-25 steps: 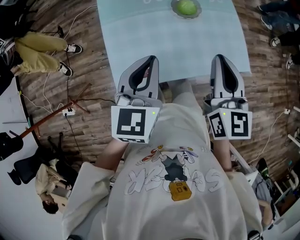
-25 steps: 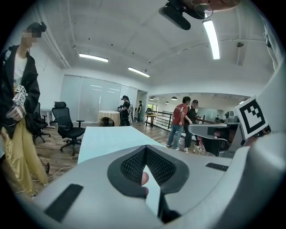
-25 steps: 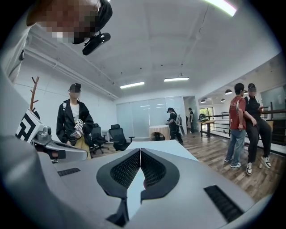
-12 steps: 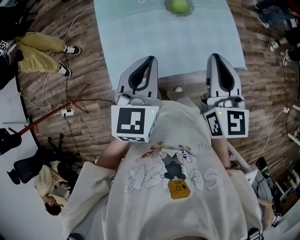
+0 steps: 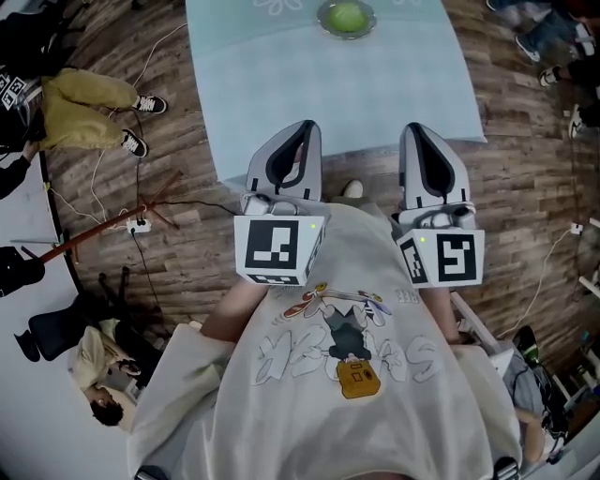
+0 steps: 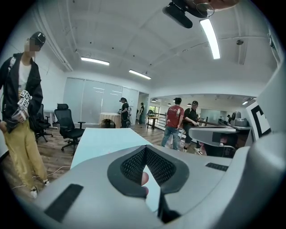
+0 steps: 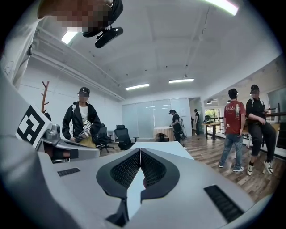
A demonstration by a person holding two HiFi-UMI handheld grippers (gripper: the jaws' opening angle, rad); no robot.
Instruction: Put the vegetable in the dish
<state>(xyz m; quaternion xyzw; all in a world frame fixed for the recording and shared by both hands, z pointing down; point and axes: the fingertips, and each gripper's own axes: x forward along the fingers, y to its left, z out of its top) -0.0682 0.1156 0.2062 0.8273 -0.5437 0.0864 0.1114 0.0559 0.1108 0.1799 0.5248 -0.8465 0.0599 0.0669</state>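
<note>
A round green vegetable [image 5: 347,15] lies in a small dish [image 5: 326,25] at the far end of the pale blue table [image 5: 319,94]. Both grippers hang close to my chest, over the table's near edge and far from the dish. My left gripper [image 5: 307,125] is shut with nothing between its pads; in its own view the jaws [image 6: 145,147] meet at the tip with the table [image 6: 103,138] beyond. My right gripper [image 5: 411,127] is shut and empty too, its tips [image 7: 140,150] touching. The dish shows in neither gripper view.
A person in yellow trousers [image 5: 80,103] sits left of the table, with cables and a power strip [image 5: 136,223] on the wood floor. Several people [image 6: 174,123] stand beyond the table. Office chairs [image 6: 67,127] stand at the left. My shoe [image 5: 353,189] shows between the grippers.
Both grippers have drifted a little up the picture, jaws still shut. The table edge has shifted, the dish has moved left in the view, and a shoe has appeared between the grippers.
</note>
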